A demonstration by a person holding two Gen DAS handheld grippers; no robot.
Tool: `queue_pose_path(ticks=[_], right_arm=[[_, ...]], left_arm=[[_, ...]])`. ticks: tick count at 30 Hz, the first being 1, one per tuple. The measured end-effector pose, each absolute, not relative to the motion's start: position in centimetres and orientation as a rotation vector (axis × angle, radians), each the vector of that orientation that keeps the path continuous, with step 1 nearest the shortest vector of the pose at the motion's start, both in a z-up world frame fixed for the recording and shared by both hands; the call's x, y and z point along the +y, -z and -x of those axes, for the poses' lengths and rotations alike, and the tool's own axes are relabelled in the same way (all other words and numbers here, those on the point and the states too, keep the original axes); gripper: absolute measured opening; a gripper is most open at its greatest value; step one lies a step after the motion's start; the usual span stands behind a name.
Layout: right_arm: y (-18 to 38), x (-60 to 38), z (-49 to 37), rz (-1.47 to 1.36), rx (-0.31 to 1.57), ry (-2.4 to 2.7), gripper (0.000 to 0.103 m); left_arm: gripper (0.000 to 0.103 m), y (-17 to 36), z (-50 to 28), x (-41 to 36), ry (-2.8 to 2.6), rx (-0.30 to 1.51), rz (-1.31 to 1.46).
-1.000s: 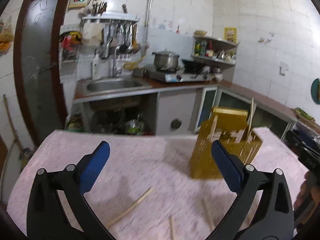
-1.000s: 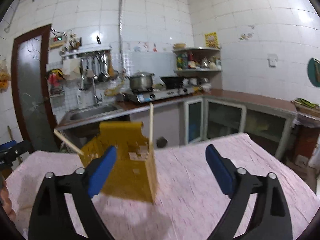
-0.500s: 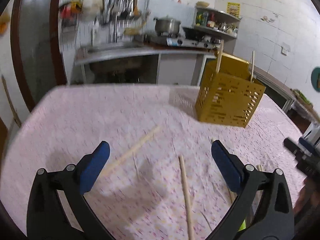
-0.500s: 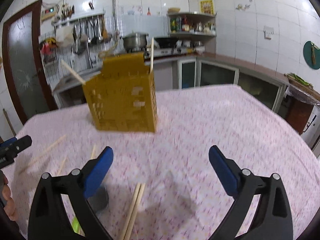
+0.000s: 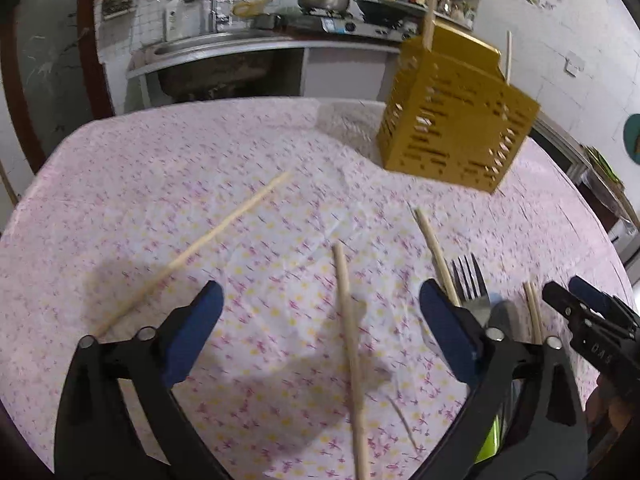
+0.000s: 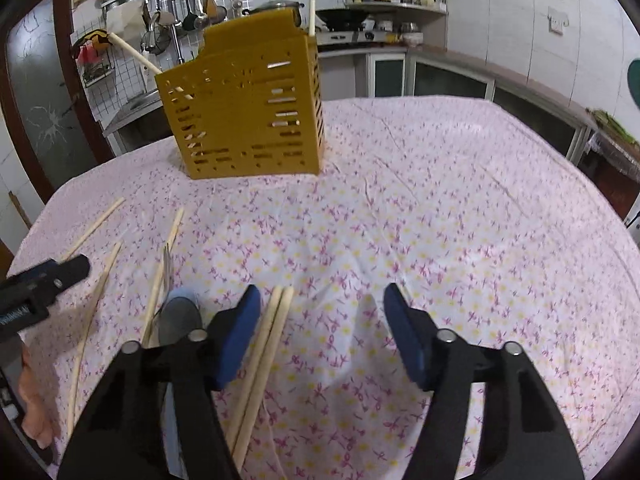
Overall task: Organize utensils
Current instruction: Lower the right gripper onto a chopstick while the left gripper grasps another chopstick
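The left gripper (image 5: pixel 318 328) hangs wide open and empty low in its frame, its blue pads either side of a single chopstick (image 5: pixel 350 344) that lies on the floral tabletop (image 5: pixel 200 168) without touching them. The right gripper (image 6: pixel 322 336) is likewise spread open and holds nothing; a pair of chopsticks (image 6: pixel 266 344) lies just inside its left pad, whether touching it is unclear. Left of that pair in the right wrist view lies a fork (image 6: pixel 172 296), its handle cut off by the gripper body, with more loose chopsticks (image 6: pixel 94 226) scattered toward the left edge. At upper centre stands the yellow slotted utensil holder (image 6: pixel 248 120) on the tabletop, with two chopsticks (image 6: pixel 312 8) poking from its top; its inside is hidden. In the left wrist view the holder appears at upper right, blurred.
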State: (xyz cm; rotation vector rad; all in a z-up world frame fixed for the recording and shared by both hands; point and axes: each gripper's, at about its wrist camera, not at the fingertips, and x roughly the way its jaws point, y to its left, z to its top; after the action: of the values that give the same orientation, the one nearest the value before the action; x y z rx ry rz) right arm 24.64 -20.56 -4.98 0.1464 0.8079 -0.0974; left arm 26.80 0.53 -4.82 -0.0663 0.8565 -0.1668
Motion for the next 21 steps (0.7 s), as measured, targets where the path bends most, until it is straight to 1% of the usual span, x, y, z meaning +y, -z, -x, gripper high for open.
queue_pose_path(ticks=[1,2,4,5,7,9,10,12,14,16,21], right_arm=[[5.2,-20.6,-24.7,-0.149,0.821,0.091,0.05],[5.3,-20.5,-24.8,-0.152,0.832,0.084,0.047],[5.7,-20.4,-25.0,-0.164,0.854,0.064,0.04],[5.8,-20.3,-25.0,-0.166,0.861,0.058,0.038],[5.7,-20.0,-25.0,-0.15,0.864,0.057,0.03],[5.8,-19.7,-25.0,-0.148,0.872,0.044,0.027],[5.9,-19.4,-25.1,-0.144,0.881,0.034,0.026],[6.1,-19.1,-25.2,-0.142,0.896,0.025,0.026],[6.2,-18.7,-25.2,-0.118,0.9,0.032,0.025],[6.2,-18.6,-25.1,-0.121,0.91,0.032,0.026],[6.2,-17.4,-24.6,-0.066,0.933,0.041,0.025]], left_arm=[[0.087,5.2,-26.9,0.3,0.173,0.872,0.064],[0.085,5.5,-27.0,0.0,0.175,0.886,0.06],[0.075,6.0,-27.3,-0.2,0.18,0.912,0.057],[0.072,6.2,-27.4,-0.3,0.184,0.92,0.059],[0.069,6.4,-27.6,-0.4,0.185,0.928,0.063],[0.065,6.4,-27.7,-0.5,0.182,0.927,0.064],[0.061,6.4,-27.8,-0.6,0.183,0.928,0.063],[0.056,6.6,-28.0,-0.6,0.183,0.933,0.058],[0.054,6.5,-28.1,-0.7,0.182,0.935,0.056],[0.046,6.4,-28.1,-0.5,0.184,0.942,0.056],[0.036,6.1,-28.1,-0.2,0.208,0.973,0.056]])
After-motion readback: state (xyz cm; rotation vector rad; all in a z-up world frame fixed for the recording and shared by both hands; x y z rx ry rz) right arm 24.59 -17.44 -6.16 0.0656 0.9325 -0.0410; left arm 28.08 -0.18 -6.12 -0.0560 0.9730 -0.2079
